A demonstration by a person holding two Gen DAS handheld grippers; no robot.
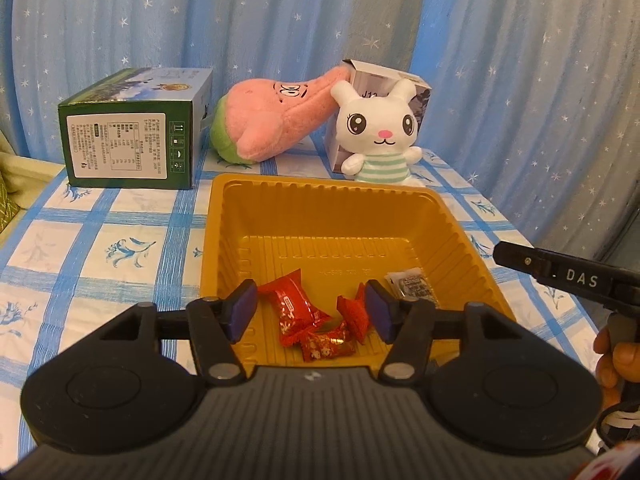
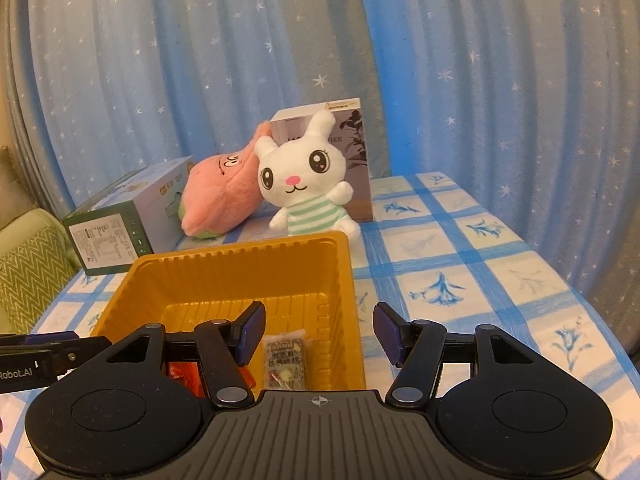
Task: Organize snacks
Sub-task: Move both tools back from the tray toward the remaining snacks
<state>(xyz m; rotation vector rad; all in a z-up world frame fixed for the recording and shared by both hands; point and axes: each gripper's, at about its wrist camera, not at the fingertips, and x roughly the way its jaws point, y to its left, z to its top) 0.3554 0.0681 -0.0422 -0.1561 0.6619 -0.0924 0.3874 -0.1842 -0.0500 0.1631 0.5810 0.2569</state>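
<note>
Tray (image 1: 224,240) holds red candies (image 1: 298,312), long axes slanting, and a sachet (image 1: 412,286) lying lengthwise away. Left gripper (image 1: 312,308) and right gripper (image 2: 320,332) spread wide, empty, above the tray.

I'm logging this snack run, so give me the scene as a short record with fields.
tray: gold plastic tray on a blue checked cloth
in tray: red candies and a grey packet
left tool: open, over the candies, holding nothing
right tool: open, over the tray's right wall, holding nothing
behind tray: green box, pink plush, bunny, pale box
</note>
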